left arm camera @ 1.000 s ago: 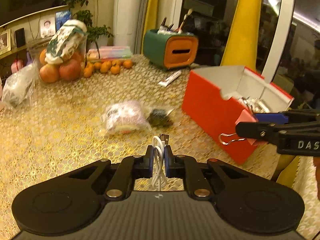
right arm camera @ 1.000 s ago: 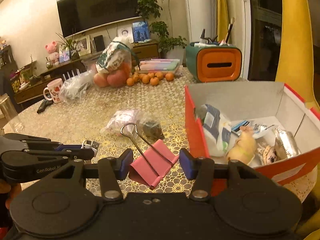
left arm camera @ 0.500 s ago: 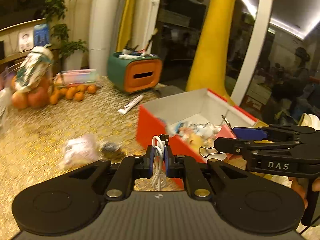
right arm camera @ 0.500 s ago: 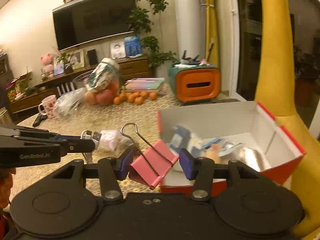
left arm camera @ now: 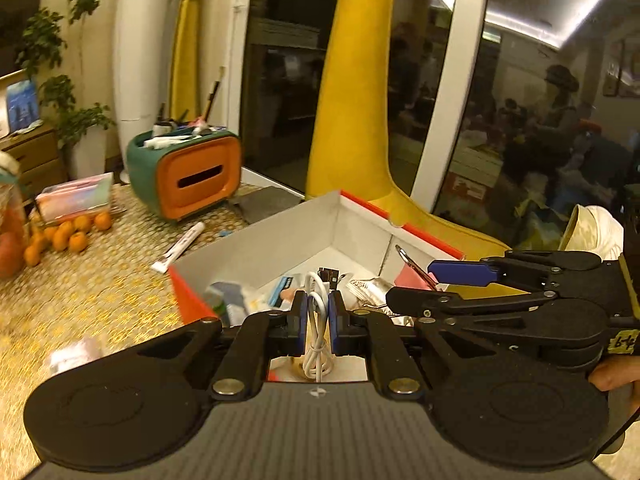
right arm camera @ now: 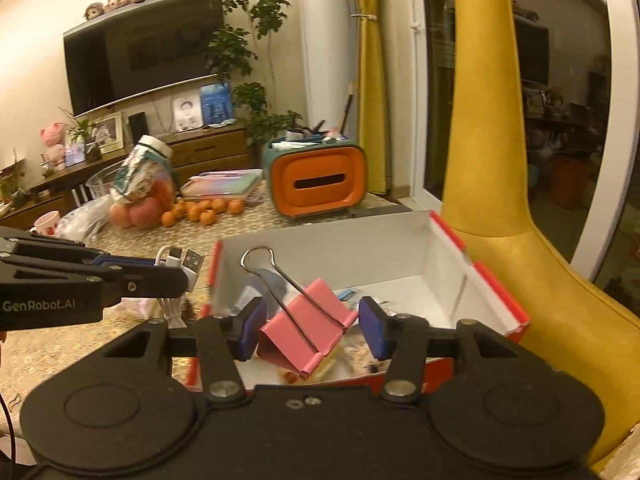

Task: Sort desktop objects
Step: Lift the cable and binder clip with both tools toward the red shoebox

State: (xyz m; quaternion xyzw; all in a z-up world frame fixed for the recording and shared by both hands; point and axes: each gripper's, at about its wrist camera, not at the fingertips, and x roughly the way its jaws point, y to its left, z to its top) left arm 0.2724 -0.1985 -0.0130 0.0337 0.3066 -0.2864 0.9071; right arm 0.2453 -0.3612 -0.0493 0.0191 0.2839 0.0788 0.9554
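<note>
White, coiled and bundled, the USB cable (left arm camera: 318,332) sits pinched in the left claw (left arm camera: 318,314) above the red box (right arm camera: 496,280). The right claw (right arm camera: 308,330) grips a pink binder clip (right arm camera: 306,330), wire handles raised, over the box's white, cluttered interior. Beyond its rim lies patterned tabletop (left arm camera: 100,280), open toward the oranges (left arm camera: 64,234).

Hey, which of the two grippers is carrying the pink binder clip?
The right gripper: the pink binder clip sits between its blue pads, above the red box. The left gripper is pinching a coiled white USB cable instead.
</note>
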